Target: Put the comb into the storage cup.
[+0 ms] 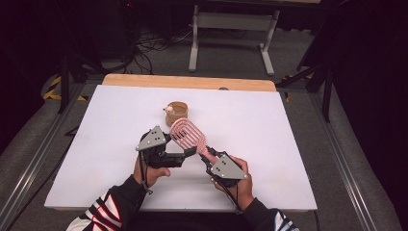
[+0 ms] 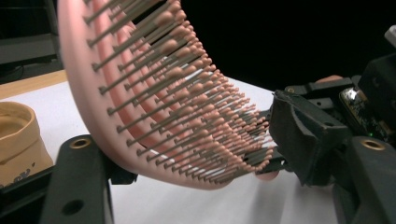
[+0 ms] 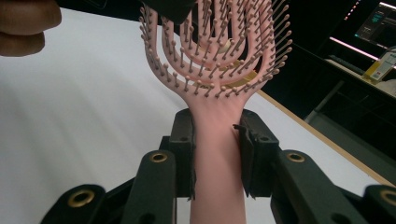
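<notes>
A pink hairbrush [image 1: 187, 134] with open loops and ball-tipped bristles is held above the white table between both grippers. My right gripper [image 1: 208, 155] is shut on its handle; in the right gripper view both pads press the handle's sides [image 3: 217, 149], and the brush head [image 3: 215, 56] rises beyond. My left gripper [image 1: 189, 148] comes in from the left onto the head. In the left gripper view, one jaw rests against the head's back and the other meets the bristle tips [image 2: 201, 156] of the brush [image 2: 154, 93].
A small tan wooden cup [image 1: 176, 113] with a little pale figure on its rim stands just beyond the brush, also at the left [image 2: 18, 140]. The white table top [image 1: 96, 144] has a wooden far edge [image 1: 187, 82]. A white stand and cables lie on the floor beyond.
</notes>
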`<control>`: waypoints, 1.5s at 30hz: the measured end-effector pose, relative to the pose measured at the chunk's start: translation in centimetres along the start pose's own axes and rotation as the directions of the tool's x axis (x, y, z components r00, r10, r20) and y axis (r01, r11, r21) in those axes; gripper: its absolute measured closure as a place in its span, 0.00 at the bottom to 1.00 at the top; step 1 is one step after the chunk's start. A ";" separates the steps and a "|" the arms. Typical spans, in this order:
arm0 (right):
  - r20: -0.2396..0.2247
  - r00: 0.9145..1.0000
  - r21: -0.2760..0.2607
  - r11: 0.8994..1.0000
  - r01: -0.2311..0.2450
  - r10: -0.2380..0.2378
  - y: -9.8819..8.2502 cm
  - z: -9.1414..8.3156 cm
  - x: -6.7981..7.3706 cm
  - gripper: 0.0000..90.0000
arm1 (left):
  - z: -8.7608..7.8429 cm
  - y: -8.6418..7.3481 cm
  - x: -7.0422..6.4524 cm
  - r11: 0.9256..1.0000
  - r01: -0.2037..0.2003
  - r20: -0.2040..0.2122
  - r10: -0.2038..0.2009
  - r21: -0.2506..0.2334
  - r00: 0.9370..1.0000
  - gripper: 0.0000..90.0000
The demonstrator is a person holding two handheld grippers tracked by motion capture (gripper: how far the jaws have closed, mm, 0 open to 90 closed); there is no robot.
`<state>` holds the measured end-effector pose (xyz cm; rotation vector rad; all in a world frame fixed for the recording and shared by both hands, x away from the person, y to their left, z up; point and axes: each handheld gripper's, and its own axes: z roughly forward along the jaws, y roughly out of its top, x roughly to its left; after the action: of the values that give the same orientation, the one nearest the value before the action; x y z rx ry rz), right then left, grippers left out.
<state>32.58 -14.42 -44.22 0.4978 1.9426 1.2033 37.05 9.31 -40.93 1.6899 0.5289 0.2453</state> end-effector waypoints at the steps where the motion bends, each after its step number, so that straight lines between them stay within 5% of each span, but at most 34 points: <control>1: -0.002 1.000 0.002 1.000 -0.003 0.003 0.0 0.0 0.0 0.78 | 0.0 0.0 0.0 1.000 0.004 -0.001 -0.004 -0.003 1.000 0.38; 11: 0.016 1.000 0.022 1.000 0.009 -0.009 -0.2 0.3 0.2 0.78 | 0.0 -0.1 0.2 0.998 0.036 -0.010 -0.036 -0.043 0.999 0.58; 17: 0.038 0.999 0.050 0.998 0.025 -0.027 -0.1 0.4 0.5 0.78 | -0.1 0.1 -0.2 0.998 0.017 0.019 -0.016 -0.057 1.000 0.65; 28: 0.013 1.000 0.029 1.000 -0.006 0.006 0.0 0.1 0.2 0.77 | -0.1 1.0 -0.8 0.997 -0.024 0.054 0.028 -0.073 0.998 0.69; 36: -0.023 1.000 0.024 1.000 -0.019 0.020 0.0 -0.2 0.4 0.76 | -1.0 1.2 -0.4 0.996 -0.036 0.015 0.037 -0.077 0.999 0.70; 45: -0.069 0.996 -0.013 0.998 -0.054 0.053 0.0 -1.0 0.1 0.57 | -2.4 1.2 0.5 0.995 -0.052 -0.029 0.049 -0.086 0.998 0.70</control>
<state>31.75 -14.93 -43.99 0.5094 1.9883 1.2830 36.65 11.55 -39.35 1.6189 0.4891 0.3235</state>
